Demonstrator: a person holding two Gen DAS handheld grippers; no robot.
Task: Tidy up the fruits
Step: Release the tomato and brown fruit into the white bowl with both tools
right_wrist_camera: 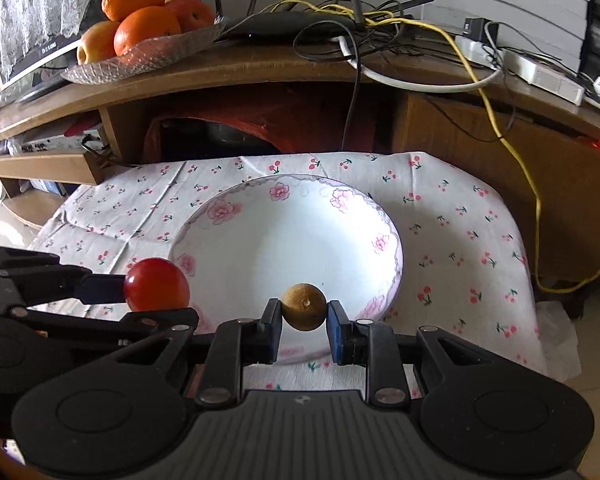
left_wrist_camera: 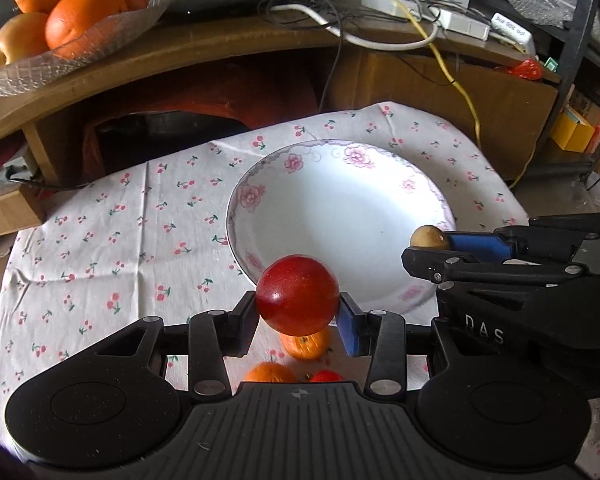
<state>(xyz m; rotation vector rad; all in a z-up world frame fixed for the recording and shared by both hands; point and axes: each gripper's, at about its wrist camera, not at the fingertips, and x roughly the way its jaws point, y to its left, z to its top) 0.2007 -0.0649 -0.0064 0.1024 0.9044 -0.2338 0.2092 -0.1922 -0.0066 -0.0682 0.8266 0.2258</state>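
My left gripper is shut on a round red fruit, held above the near rim of a white floral plate. In the right wrist view that red fruit hangs at the plate's left edge, with the left gripper reaching in from the left. My right gripper is shut on a small brown round fruit over the near rim of the plate; in the left wrist view this brown fruit shows at the plate's right side in the right gripper. Two small oranges and another red fruit lie on the cloth under my left gripper.
A cherry-print cloth covers the small table. Behind stands a wooden desk with a glass dish of oranges and apples, tangled cables, a router and power strips. A dark shelf opening sits under the desk.
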